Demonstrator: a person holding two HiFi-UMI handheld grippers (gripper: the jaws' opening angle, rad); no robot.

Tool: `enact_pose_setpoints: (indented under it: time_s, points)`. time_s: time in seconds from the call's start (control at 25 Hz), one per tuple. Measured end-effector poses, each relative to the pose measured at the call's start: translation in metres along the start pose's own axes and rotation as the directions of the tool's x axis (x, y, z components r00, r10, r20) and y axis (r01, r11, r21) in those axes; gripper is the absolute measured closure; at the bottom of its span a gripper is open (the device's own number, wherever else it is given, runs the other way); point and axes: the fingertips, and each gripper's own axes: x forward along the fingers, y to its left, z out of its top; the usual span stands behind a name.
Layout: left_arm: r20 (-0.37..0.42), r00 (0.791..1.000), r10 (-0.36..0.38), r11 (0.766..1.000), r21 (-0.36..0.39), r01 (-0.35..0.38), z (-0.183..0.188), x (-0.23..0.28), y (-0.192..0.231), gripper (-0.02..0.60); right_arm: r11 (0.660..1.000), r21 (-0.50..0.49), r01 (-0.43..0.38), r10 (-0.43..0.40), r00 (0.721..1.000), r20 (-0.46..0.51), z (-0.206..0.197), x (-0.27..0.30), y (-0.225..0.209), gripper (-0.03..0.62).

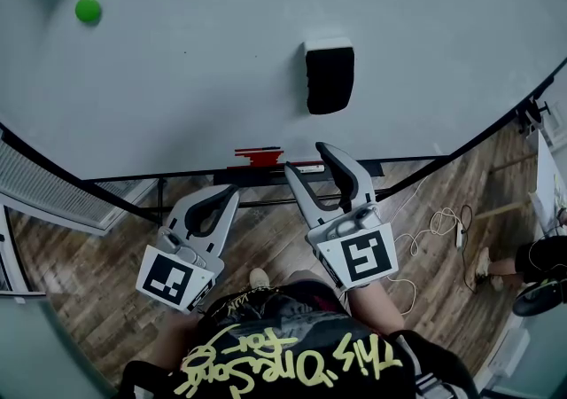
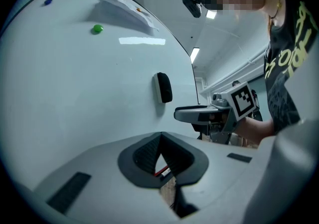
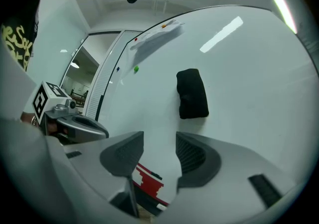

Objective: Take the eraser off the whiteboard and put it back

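The eraser clings to the whiteboard, apart from the right gripper, whose jaws stand apart and empty. The left gripper has its jaws together. The step looks like the reach. Next, the right jaws should straddle the eraser's sides.

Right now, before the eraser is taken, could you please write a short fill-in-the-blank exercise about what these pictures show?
1. The eraser on the whiteboard is ____ in colour.
2. The round magnet near the board's upper left corner in the head view is ____.
3. The right gripper has its jaws ____, with nothing between them.
4. The left gripper has its jaws ____, tips together.

Missing words: black; green; open; shut.
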Motion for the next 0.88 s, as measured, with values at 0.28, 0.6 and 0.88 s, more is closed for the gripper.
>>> enact_pose_setpoints:
  time_s: [0.28,0.6,0.88]
  points:
    - [-0.003,1.000,0.004,1.000,0.002,-0.004,0.000,0.003,0.000,0.575,1.000,0.012,-0.025,0.025,1.000,-0.012,-0.009,-0.001,0.006,0.451]
    - [0.001,1.000,0.009,1.000,0.003,-0.009,0.000,0.004,0.001,0.575,0.999,0.023,-0.043,0.043,0.999,-0.015,-0.011,-0.002,0.011,0.513]
    - [0.010,1.000,0.014,1.000,0.005,-0.014,0.003,0.003,-0.001,0.575,0.997,0.031,-0.070,0.071,0.997,-0.011,-0.012,-0.004,0.020,0.547]
